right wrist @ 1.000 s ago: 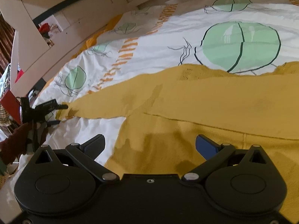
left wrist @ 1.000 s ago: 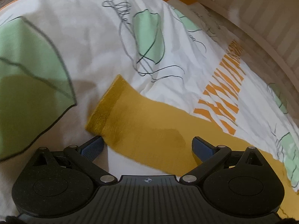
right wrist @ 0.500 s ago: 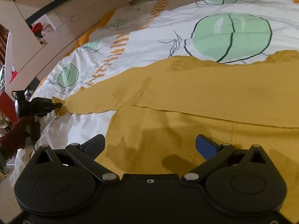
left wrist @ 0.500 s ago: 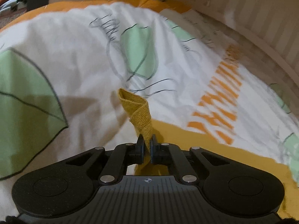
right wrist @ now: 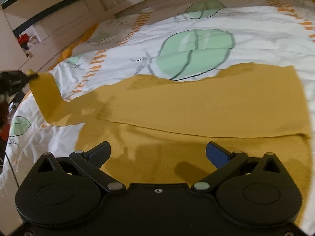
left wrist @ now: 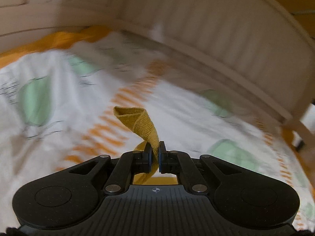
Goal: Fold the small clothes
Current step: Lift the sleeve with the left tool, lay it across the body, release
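**Sleeve cuff pinched and lifted; a thin grip is the weak spot**

The mustard sweater (right wrist: 196, 106) lies spread on the bed (right wrist: 246, 23), its body near the right gripper and one sleeve (right wrist: 49, 98) running to the far left. The left gripper (left wrist: 155, 157) is clamped tight on that sleeve's cuff (left wrist: 141, 123), which stands curled above the closed pads, clear of the bedcover. In the right wrist view the sleeve rises off the bed toward that gripper at the left edge.

Risks, as I judge them:
- Only a narrow strip of knit sits between the pads, so a quick swing could pull it free and the sleeve would drop short of the body.
- The cuff is twisted; laid down like that, the fold would land rolled rather than flat.
- Nothing pins the body, so drag from the sleeve could shift or wrinkle it.

The right gripper (right wrist: 158, 153) hovers over the near part of the sweater with its jaws spread wide and nothing between them.

Count: one sweater, one sleeve raised, a second folded panel lying across the body, two grippers, one bed with a slatted frame (left wrist: 226, 39).
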`<state>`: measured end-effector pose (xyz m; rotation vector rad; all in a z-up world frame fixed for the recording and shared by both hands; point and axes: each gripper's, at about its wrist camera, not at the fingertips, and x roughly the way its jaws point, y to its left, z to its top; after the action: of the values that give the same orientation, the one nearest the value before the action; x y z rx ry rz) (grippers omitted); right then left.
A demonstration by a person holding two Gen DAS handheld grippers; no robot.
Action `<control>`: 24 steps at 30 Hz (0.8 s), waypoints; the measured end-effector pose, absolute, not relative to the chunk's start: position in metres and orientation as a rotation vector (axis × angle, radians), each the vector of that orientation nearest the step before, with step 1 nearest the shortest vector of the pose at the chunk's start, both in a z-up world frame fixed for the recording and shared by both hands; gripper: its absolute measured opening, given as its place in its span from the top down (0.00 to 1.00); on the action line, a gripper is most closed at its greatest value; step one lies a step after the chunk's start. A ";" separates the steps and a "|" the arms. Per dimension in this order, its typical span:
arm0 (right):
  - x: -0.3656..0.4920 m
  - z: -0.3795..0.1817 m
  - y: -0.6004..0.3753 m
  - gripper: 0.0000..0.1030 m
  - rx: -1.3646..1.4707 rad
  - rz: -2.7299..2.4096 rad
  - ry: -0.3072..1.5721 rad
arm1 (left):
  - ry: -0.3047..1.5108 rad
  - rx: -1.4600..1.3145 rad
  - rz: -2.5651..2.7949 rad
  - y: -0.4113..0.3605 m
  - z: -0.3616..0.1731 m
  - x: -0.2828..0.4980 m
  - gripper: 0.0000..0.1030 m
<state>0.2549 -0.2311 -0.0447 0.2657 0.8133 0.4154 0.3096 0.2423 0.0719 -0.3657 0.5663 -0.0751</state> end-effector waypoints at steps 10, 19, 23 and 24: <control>0.247 -0.053 -0.288 0.00 0.307 0.322 0.768 | 0.538 -0.300 -0.312 0.099 0.086 0.330 0.95; 0.256 -0.048 -0.311 0.00 0.351 0.300 0.765 | 0.624 -0.307 -0.481 -0.018 0.037 0.338 0.95; 0.257 -0.047 -0.319 0.00 0.370 0.284 0.757 | 0.670 -0.279 -0.517 -0.058 0.011 0.341 0.95; 0.257 -0.047 -0.320 0.00 0.373 0.279 0.757 | 0.681 -0.274 -0.522 -0.065 0.008 0.341 0.95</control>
<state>0.2571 -0.3203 -0.0470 0.3732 0.7570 0.2795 0.3407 -0.0652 0.0084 -0.2737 0.6807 -0.5220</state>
